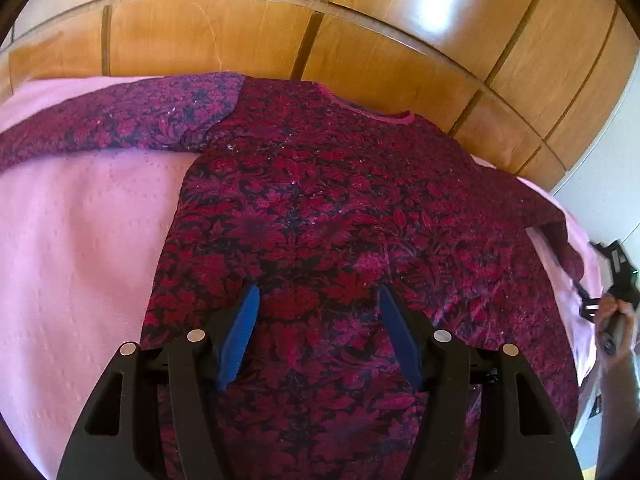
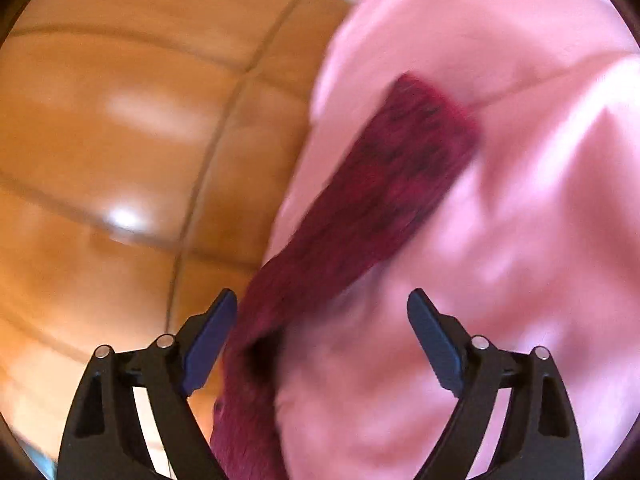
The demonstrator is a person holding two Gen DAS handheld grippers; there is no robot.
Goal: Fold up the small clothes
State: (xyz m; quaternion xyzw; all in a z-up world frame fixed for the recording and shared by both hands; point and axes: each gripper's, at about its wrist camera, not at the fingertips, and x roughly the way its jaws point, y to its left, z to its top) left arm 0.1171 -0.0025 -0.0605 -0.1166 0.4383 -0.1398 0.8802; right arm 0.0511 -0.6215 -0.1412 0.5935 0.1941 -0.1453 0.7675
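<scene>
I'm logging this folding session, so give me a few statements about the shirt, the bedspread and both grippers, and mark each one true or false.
1. The shirt lies spread flat on the pink bedspread. True.
2. The left gripper is clamped on the collar. False: it is open, over the shirt's lower body.
3. The right gripper is open. True.
4. Both sleeves are folded across the chest. False: the left-hand sleeve stretches outward.

Parted left tongs above red floral top on pink cover

Bright daylight; wardrobe glare (right blurred)
</scene>
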